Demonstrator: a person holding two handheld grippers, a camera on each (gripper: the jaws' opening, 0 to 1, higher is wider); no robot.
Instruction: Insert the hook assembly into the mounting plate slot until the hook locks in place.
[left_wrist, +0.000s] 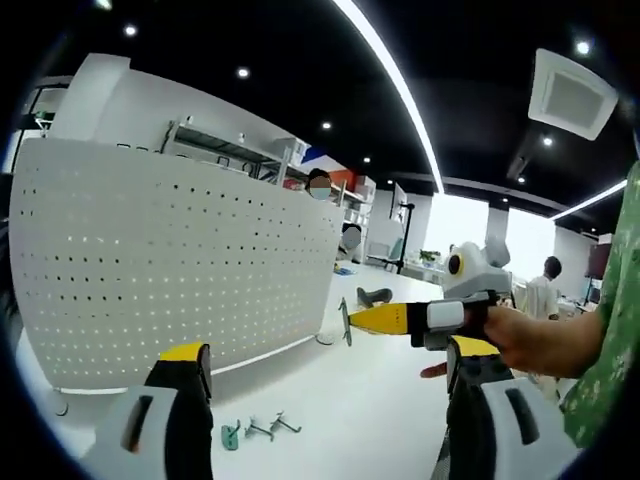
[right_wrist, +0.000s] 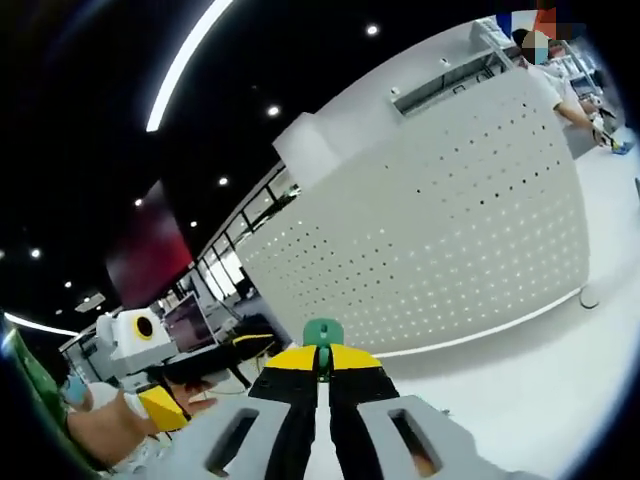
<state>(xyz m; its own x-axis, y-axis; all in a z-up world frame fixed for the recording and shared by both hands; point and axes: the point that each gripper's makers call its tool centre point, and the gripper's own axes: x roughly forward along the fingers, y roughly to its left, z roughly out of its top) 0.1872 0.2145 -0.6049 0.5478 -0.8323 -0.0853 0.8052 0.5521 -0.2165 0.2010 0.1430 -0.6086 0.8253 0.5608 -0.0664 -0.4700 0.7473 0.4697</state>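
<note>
We see the right tool (right_wrist: 322, 372) clamping a green-tipped wire hook (right_wrist: 323, 333) before the perforated white pegboard (right_wrist: 440, 240); left tool (left_wrist: 330, 375) gapes.

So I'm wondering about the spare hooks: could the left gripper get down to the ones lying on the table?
Probably yes. The left gripper is open and holds nothing, and the loose hooks lie on the bare white table between its jaws, with nothing over them.

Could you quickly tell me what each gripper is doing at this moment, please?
Left gripper: open, holding nothing.
Right gripper: shut on a green-topped hook, facing the white pegboard.
</note>
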